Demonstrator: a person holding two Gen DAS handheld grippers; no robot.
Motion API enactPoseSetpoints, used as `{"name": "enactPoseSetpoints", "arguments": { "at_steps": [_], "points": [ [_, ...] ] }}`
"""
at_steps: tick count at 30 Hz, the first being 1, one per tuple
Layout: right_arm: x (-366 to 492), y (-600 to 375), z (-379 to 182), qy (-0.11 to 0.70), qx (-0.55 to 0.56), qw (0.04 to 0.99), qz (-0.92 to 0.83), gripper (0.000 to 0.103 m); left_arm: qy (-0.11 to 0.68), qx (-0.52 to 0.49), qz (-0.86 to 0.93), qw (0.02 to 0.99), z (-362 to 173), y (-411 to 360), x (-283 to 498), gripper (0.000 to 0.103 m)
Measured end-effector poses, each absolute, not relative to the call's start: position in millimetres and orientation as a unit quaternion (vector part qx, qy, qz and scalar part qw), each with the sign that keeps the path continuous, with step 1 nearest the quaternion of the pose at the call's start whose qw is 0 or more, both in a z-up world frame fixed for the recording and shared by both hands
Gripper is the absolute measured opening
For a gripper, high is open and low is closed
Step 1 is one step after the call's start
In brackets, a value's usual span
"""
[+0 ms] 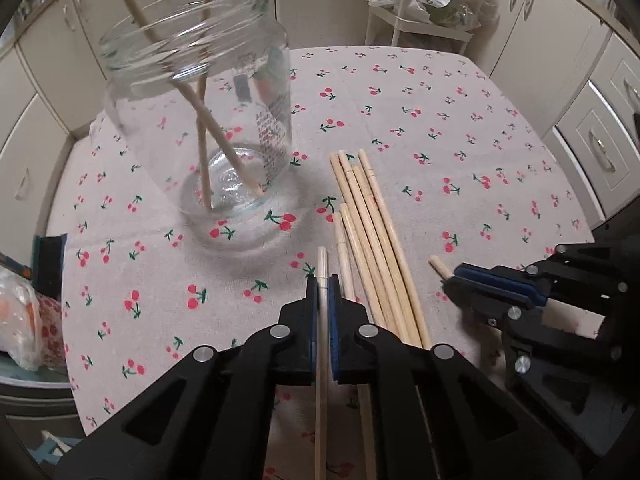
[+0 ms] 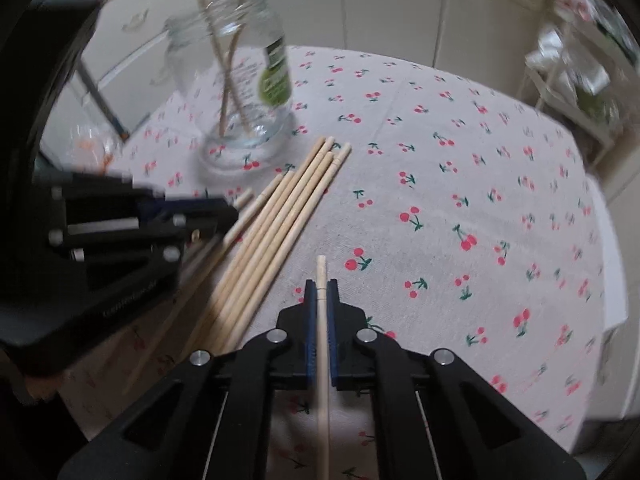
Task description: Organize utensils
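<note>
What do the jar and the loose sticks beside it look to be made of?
Clear round jar: apparently glass, glossy, see-through, with a threaded rim and thick base. Pale loose chopsticks: seemingly unfinished wood or bamboo, matte, light tan, faint grain; which of the two I cannot tell.

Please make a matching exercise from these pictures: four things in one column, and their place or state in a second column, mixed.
Things:
1. glass jar
2. loose chopsticks
3. left gripper
4. right gripper

Places or states:
a. lying in a bundle on the cherry tablecloth
b. standing upright with two chopsticks inside
c. shut on one chopstick, right of the bundle
d. shut on one chopstick, left of the bundle

Pairs: 1-b, 2-a, 3-d, 4-c
</note>
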State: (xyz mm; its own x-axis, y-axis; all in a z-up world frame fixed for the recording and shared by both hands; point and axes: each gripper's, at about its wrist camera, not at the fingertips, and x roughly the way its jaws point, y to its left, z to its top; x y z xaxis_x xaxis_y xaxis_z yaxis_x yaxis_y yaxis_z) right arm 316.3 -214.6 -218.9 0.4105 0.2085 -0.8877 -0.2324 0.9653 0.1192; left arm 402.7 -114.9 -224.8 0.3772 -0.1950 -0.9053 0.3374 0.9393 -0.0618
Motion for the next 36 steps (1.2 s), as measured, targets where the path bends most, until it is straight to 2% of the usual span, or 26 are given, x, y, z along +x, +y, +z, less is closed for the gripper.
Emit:
{"name": "enactPoseSetpoints", "arguments": {
  "at_steps": [5,11,18,23,29,36],
  "points": [
    [312,-232,-188,0.471,0.092,0.866,0.140,0.006,0.506,0.042,-0.156,0.847,-205,-100,391,0.005],
    [296,-235,-124,0.348,0.168,0.908,0.160,0.006,0.426,-0.013,-0.154,0.891,-149,-71,371,0.005],
    [277,-221,-54,0.205,0.185,0.950,0.150,0.006,0.284,-0.094,-0.157,0.941,-70,-28,347,0.005],
    [283,-213,-25,0.129,0.187,0.964,0.138,0.006,0.199,-0.131,-0.140,0.961,-30,-6,342,0.005],
    [302,-199,-5,0.062,0.191,0.973,0.111,0.006,0.139,-0.191,-0.126,0.964,-10,10,361,0.005],
    [333,-190,7,0.005,0.192,0.977,0.092,0.006,0.067,-0.202,-0.096,0.972,9,1,395,0.005]
  ]
}}
